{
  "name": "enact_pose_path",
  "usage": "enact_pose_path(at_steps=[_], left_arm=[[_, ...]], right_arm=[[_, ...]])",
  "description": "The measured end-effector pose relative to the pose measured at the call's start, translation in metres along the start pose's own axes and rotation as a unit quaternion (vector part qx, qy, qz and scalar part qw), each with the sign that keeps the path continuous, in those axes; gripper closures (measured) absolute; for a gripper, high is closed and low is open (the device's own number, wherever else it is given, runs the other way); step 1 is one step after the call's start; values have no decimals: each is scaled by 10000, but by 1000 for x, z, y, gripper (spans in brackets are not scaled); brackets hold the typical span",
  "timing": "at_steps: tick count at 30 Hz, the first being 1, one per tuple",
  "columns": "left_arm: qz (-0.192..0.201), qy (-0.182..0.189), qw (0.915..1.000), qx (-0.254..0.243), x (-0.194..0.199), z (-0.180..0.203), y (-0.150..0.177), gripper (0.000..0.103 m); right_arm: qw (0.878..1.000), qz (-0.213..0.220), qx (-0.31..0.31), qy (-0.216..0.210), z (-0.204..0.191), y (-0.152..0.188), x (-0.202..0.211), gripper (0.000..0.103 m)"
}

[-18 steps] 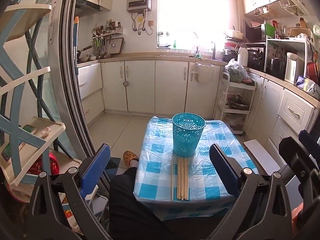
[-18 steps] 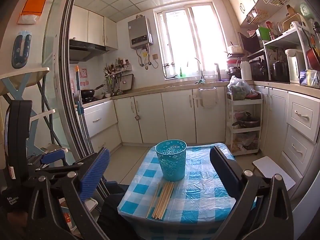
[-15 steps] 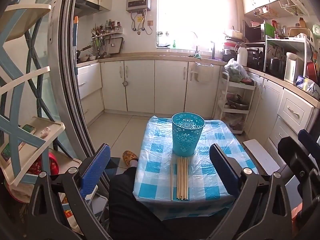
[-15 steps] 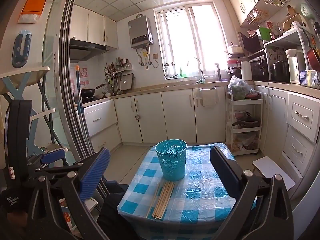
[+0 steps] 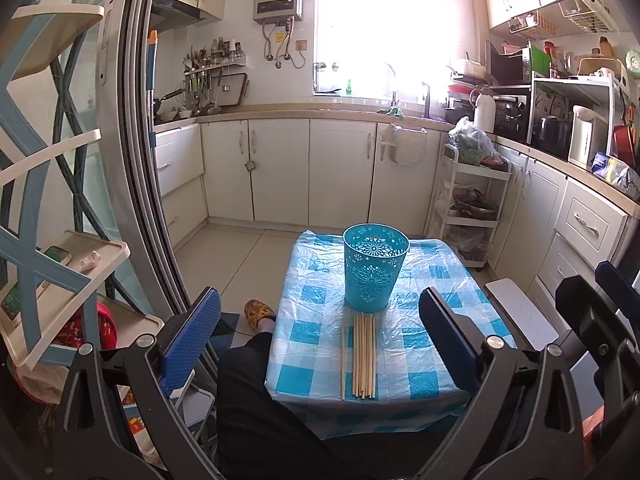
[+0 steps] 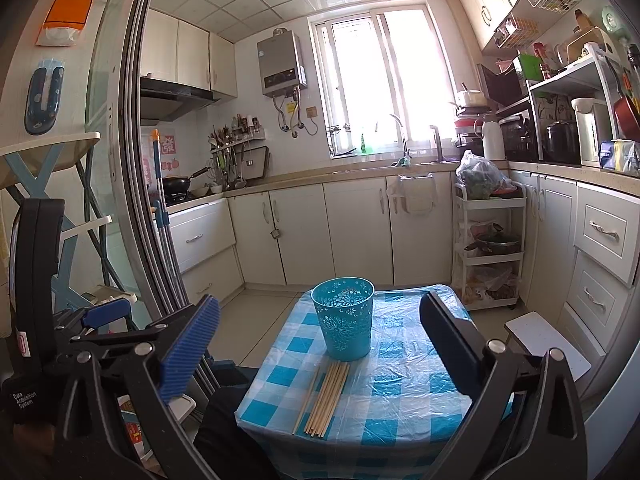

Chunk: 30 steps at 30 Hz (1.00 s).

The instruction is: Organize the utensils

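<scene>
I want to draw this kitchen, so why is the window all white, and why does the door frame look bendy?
Left wrist view: the window is washed out by bright daylight, so nothing outside shows; the fisheye lens bows the door frame. Right wrist view: the window glares less and its bars show, the door frame curves too, and the table's plastic cover shines.

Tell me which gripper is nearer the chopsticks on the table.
Left, slightly. The left gripper points straight over the chopsticks, which look larger there. The right gripper sits off to their right and seems farther back. Both are open, neither touching them.
</scene>
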<state>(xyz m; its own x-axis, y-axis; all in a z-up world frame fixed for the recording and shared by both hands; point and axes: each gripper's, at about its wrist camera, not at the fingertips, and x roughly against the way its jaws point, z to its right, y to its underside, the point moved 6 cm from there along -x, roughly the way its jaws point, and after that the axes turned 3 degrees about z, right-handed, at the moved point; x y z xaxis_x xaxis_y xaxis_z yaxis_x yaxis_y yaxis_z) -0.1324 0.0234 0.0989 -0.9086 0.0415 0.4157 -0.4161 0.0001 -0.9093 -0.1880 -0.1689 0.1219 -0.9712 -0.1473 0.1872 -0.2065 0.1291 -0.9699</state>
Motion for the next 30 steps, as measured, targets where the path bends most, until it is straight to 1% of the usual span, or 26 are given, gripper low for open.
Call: enact_pose_path(at_steps=[11, 19, 23, 28, 30], left_arm=[[-25, 6, 10000, -4, 0, 2, 4, 8], [-58, 31, 10000, -20, -2, 2, 5, 8], [-81, 59, 9999, -50, -4, 4, 5, 8], [-146, 137, 9997, -112, -11, 8, 9, 8], [-200, 178, 9996, -86, -15, 9, 11, 8]], right_arm=[[10000, -14, -19, 1, 0, 2, -1, 7], [9999, -135, -10, -5, 0, 12, -2, 7], [9995, -310, -49, 11, 0, 13, -6, 7], [9961, -880, -51, 93, 4, 16, -14, 7], [9958, -907, -82, 99, 7, 18, -17, 7]])
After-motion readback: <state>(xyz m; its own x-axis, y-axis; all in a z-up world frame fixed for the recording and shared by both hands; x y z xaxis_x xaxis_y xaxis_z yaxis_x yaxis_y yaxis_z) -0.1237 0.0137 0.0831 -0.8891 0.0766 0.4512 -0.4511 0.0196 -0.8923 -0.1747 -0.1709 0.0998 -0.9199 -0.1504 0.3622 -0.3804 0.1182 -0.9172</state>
